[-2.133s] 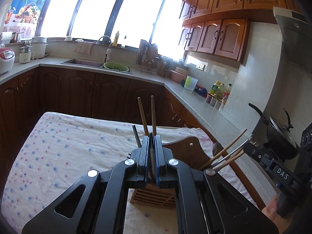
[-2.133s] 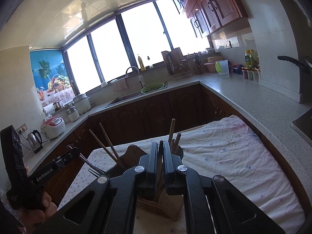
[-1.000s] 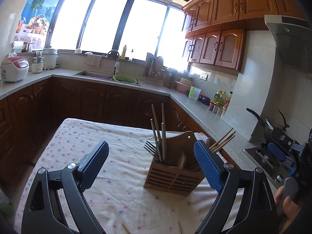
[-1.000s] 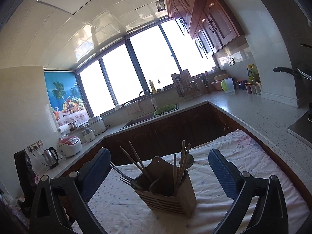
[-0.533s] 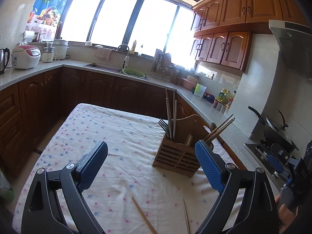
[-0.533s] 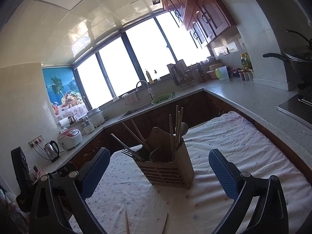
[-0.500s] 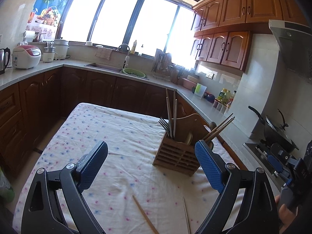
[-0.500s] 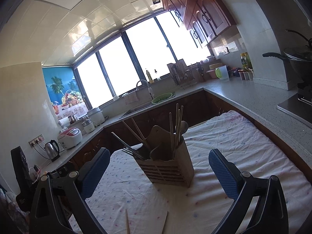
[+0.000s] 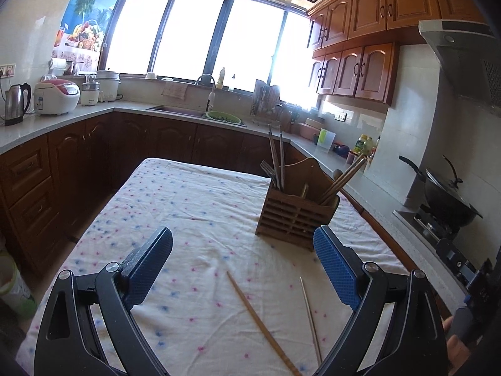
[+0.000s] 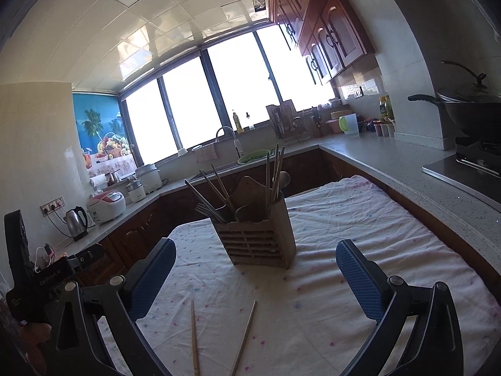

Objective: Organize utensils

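Here, through the left wrist camera, the left gripper (image 9: 242, 266) hangs over the near part of the cloth-covered table (image 9: 175, 206), its jaws spread wide and holding nothing. Two chopsticks (image 9: 263, 322) lie loose on the cloth between the pads, near the camera, splayed apart from each other. The wooden utensil holder (image 9: 296, 216) stands farther off, toward the right, with forks (image 9: 267, 169) and more sticks standing or leaning in its compartments. The likely trouble is the thin sticks lying flat on soft, wrinkled cloth: a pinch could catch fabric with the wood, or roll a stick away. At the far right, a hand grips the right tool's handle, and a wok (image 9: 444, 200) sits on the stove, well clear of the table.

From the right wrist camera, the right gripper (image 10: 255, 274) is likewise spread wide and empty, the same two chopsticks (image 10: 219, 338) lying near and between its pads. The holder (image 10: 258, 235) stands straight ahead, already crowded; leaning sticks could block a new one going in, and a hard knock might tip it. A kettle (image 10: 75, 222) and rice cooker (image 10: 106, 205) stand on the far left counter, out of the way.
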A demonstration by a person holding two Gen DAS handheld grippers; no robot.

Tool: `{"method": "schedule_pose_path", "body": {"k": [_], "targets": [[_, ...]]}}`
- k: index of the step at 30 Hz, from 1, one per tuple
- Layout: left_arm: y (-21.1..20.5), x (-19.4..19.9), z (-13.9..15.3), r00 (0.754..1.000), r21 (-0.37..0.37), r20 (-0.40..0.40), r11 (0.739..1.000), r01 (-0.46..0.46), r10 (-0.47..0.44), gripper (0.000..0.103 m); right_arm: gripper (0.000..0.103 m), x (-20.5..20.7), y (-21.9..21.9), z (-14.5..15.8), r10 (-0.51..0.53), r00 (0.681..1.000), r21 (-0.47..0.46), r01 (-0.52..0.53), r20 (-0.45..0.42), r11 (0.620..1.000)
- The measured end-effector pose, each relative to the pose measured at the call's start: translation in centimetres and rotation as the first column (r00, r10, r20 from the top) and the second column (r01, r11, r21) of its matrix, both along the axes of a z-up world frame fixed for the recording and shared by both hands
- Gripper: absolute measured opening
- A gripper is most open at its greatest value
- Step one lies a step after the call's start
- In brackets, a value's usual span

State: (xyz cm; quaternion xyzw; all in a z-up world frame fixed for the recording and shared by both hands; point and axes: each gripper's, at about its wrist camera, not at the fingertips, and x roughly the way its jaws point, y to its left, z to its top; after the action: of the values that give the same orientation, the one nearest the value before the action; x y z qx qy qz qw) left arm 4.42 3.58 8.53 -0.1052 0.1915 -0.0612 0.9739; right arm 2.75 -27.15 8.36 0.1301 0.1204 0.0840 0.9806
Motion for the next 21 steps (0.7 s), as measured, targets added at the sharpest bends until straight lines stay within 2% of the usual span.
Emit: {"method": "schedule_pose_path", "body": {"k": [4,8,12,21], "targets": [[-1.0,-2.6,-1.0,0.999,0.052,0.032,0.999,-0.013,0.011,0.102,0.103,-2.5,0.7,-1.1,-0.018,0.999,-0.061,0.021,0.044,0.998],[-2.2,-4.9,-1.6,0.996,0.121,0.087,0.992,-0.034,0.024,0.103,0.103,-4.2,1.3,-1.1,-0.012,0.997,-0.127,0.022,0.079,0.992],[-3.1,-5.8,-2.9,0.995,0.148,0.089,0.988,-0.047,0.034,0.103,0.103,-5.8,1.7,-1.0,-0.020,0.990,-0.158,0.042,0.138,0.986],[-3.7,-6.1,-6.4,0.998,0.186,0.035,0.981,-0.059,0.053,0.103,0.103,-6.6,2.4,-5.6,-0.041,0.997,-0.236,0.055,0.066,0.970]]}}
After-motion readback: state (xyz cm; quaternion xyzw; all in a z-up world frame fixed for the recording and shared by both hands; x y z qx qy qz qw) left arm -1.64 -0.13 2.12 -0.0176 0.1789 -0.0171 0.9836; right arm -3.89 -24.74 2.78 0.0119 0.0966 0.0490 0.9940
